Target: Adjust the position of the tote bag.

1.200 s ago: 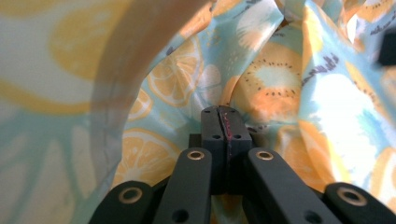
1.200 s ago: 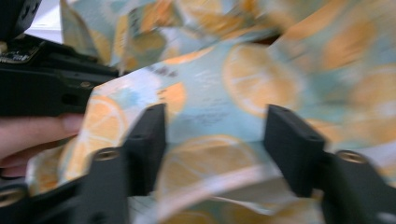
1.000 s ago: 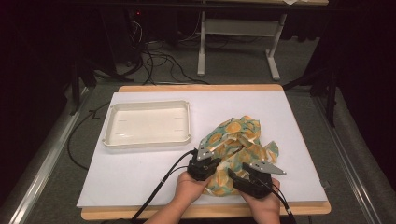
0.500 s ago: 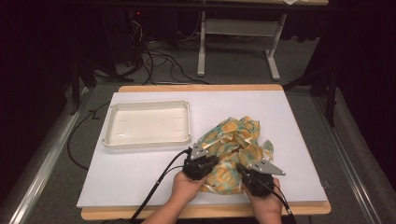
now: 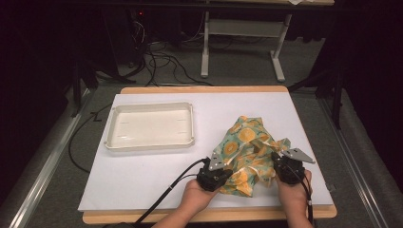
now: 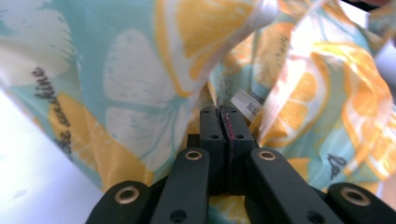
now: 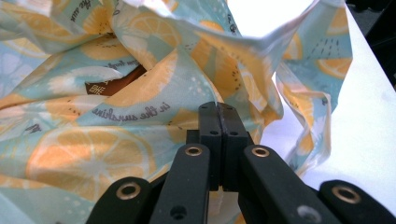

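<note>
A crumpled cloth (image 5: 247, 142) printed with lemon slices on pale blue lies at the table's front right. My left gripper (image 5: 228, 171) is at its near left edge. In the left gripper view the jaws have just closed, and the left gripper (image 6: 219, 109) is shut on a fold of the cloth (image 6: 140, 70) next to a white tag (image 6: 245, 103). My right gripper (image 5: 275, 160) holds the near right edge. In its own view the right gripper (image 7: 218, 105) is shut on the cloth (image 7: 116, 154), which rises in folds in front of it.
A shallow white tray (image 5: 148, 144) stands at the table's left half, apart from the cloth. A white sheet (image 5: 142, 180) covers the wooden table. Cables trail from the left gripper over the front edge. Dark floor and a desk frame lie beyond.
My right gripper has moved to the right with the cloth's edge. The cloth has shifted and its folds stand higher between the two grippers. The left gripper stays near the same spot.
</note>
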`<action>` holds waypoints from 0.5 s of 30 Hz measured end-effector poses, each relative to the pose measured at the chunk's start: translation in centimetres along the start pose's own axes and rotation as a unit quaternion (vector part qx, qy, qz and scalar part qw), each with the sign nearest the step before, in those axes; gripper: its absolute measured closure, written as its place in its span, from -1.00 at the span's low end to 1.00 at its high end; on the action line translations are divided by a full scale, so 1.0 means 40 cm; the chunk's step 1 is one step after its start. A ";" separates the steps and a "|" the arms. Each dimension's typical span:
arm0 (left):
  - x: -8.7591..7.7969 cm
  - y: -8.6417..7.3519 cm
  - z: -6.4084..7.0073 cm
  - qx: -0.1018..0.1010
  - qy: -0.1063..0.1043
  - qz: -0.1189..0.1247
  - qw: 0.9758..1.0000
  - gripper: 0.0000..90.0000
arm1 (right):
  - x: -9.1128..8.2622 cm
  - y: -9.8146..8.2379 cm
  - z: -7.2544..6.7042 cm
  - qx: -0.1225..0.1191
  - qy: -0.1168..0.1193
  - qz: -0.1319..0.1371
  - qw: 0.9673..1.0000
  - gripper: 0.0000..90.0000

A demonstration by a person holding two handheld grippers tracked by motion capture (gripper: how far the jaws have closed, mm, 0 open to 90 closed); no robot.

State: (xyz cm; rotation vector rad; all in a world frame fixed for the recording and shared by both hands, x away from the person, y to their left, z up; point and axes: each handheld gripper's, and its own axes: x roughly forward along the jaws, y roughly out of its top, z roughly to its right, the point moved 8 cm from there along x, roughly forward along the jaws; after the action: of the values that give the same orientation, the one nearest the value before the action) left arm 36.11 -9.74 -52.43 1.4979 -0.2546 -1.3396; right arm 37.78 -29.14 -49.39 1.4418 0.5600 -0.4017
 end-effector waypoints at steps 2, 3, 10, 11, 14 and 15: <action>0.006 -0.008 0.009 0.004 -0.005 -0.010 1.000 0.98 | -0.003 -0.006 -0.007 0.002 0.004 0.000 1.000 1.00; 0.006 -0.008 0.009 0.004 -0.005 -0.010 1.000 0.98 | -0.003 -0.006 -0.007 0.002 0.004 0.000 1.000 1.00; 0.003 -0.028 0.032 0.022 -0.015 -0.034 0.999 0.98 | -0.117 -0.063 -0.121 -0.033 0.080 0.000 0.996 1.00; 0.002 -0.030 0.034 0.023 -0.016 -0.037 0.999 0.98 | -0.118 -0.080 -0.131 -0.041 0.086 -0.011 0.995 1.00; 0.003 -0.031 0.040 0.018 -0.018 -0.038 0.999 0.98 | -0.093 -0.110 -0.155 -0.037 0.106 -0.041 0.993 1.00; 0.005 -0.031 0.041 0.017 -0.017 -0.038 0.999 0.98 | -0.080 -0.111 -0.161 -0.040 0.107 -0.047 0.992 1.00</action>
State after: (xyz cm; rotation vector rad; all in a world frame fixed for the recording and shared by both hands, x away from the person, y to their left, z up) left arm 34.28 -10.25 -53.21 1.5270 -0.2449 -1.4287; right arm 31.88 -23.42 -51.34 1.3935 0.8110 -0.2957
